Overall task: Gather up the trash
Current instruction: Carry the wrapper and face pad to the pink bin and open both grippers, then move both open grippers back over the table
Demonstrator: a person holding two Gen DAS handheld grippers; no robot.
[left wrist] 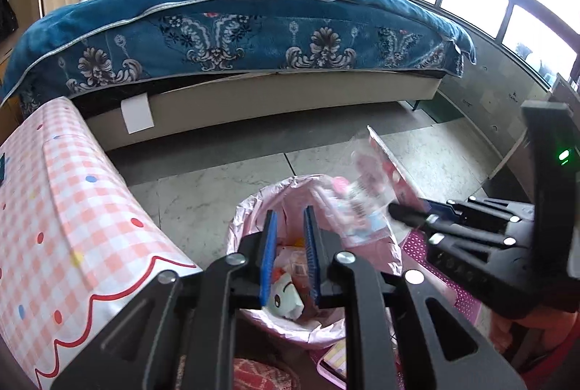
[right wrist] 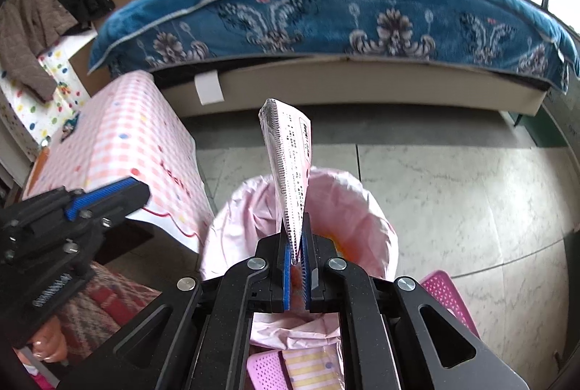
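The wrapper (right wrist: 290, 172) is a flat printed plastic packet, standing up and out from the tips of the right gripper (right wrist: 298, 245), with only its bottom corner down between the blue pads (right wrist: 287, 266). The jaws there sit close together but with a sliver of a gap, and the corner looks more like it's resting between them than being squeezed, so I'd call that a grip that's letting go. Right under and ahead of those jaws is the bin (right wrist: 377, 223) with its pink liner, mouth wide open, so the drop line looks fine to me. If this were my hands, I'd just spread the right jaws a bit more and give the packet a moment to slide off, because crinkly film likes to cling to ribbed pads. Keep the tips over the middle of the opening, not the near rim, since the packet is tall and could tip outward. The left gripper (left wrist: 290, 241) hangs over the same bin, jaws parted with nothing between them, and through the gap you can see trash already inside. It's just beside the right one, so I'd keep it from bumping the packet. The checked pink box (left wrist: 72, 208) stands off to the left of both.
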